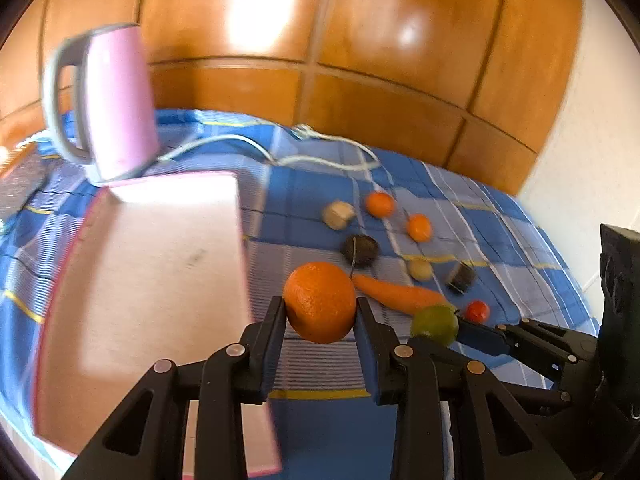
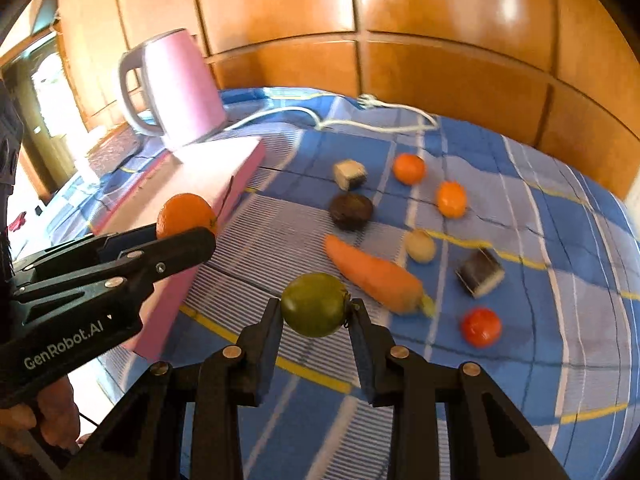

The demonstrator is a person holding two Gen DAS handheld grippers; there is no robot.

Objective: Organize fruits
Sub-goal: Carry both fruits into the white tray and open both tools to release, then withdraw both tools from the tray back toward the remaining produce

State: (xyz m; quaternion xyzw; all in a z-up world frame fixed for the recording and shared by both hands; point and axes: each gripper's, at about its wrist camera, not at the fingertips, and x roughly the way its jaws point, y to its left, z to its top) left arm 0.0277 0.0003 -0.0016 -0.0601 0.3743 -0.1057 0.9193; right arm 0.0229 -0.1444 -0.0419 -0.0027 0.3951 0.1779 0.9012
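One carrot (image 2: 374, 276), thick end toward the pink box (image 2: 212, 168).

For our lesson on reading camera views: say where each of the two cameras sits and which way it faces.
Left wrist: sits on the left tongs, looking forward and down at the orange they clamp; the right tongs show at right.
Right wrist: sits on the right tongs, looking forward and down at the green fruit they clamp; the left tongs and a hand show at left.
Shared: kettle, pink box, carrot, blue checked cloth.
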